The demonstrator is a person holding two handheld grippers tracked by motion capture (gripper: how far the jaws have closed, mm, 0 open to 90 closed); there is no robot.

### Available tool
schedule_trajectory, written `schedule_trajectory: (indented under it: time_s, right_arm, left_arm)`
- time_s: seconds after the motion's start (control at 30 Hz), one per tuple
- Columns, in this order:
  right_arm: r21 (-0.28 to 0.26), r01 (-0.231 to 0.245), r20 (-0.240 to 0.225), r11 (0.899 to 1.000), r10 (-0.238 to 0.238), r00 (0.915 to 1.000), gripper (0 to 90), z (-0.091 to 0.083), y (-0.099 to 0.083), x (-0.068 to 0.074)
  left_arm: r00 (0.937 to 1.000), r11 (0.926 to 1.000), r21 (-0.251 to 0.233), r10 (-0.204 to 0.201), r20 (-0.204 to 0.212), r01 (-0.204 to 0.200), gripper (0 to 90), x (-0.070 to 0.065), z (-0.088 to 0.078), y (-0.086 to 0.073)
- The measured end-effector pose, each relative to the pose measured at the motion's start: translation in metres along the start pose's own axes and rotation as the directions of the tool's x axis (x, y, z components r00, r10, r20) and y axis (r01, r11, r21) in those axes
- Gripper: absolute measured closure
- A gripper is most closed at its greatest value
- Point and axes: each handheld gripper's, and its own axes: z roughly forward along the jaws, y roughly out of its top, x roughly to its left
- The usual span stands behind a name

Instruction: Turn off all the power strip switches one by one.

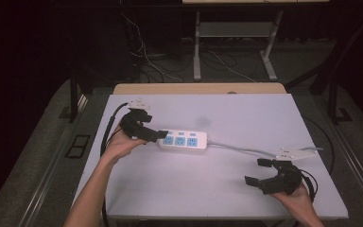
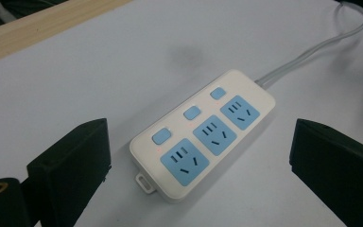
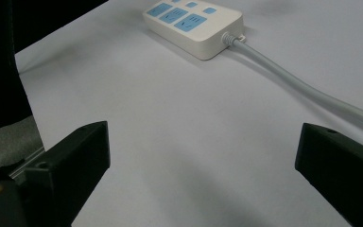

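Jaws on my left gripper (image 1: pixel 155 135) stand wide open and empty at the left end of the power strip (image 1: pixel 184 141), mid-bench; the right gripper (image 1: pixel 261 171), likewise open and empty, hovers near right. I judge a skewed closure could skid the strip, since my left hand (image 1: pixel 121 144) angles in from the left.

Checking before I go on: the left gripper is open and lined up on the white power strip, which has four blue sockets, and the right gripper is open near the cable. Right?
One thing is off: the power strip has three blue sockets, not four, as the left gripper view shows. The rest holds: the left gripper is open and lined up on it, and the right gripper is open near the cable.
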Motion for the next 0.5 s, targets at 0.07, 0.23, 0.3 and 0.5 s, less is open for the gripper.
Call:
schedule_trajectory:
  time_s: [0.07, 0.23, 0.3, 0.5]
  right_arm:
    - [0.000, 0.001, 0.001, 1.000, -0.001, 1.0000, 3.8, 0.000, 0.000, 0.000]
    - [0.002, 0.003, 0.001, 1.000, -0.003, 1.0000, 3.8, 0.000, 0.000, 0.000]
    - [0.006, 0.006, 0.001, 1.000, -0.006, 1.0000, 3.8, 0.001, 0.000, 0.000]
    - [0.014, 0.013, 0.001, 1.000, -0.013, 0.9999, 3.8, 0.002, -0.001, 0.001]
  left_arm:
    - [1.0000, 0.9999, 0.015, -0.001, 0.000, 0.001, 4.9, 0.003, 0.003, 0.001]
    - [1.0000, 0.9989, 0.048, 0.003, 0.008, -0.003, 5.4, 0.009, 0.011, 0.006]
    - [0.9997, 0.9981, 0.061, 0.006, 0.023, -0.007, 5.8, 0.011, 0.014, 0.008]
    - [0.9995, 0.9943, 0.104, 0.021, 0.022, -0.023, 8.8, 0.016, 0.025, 0.012]
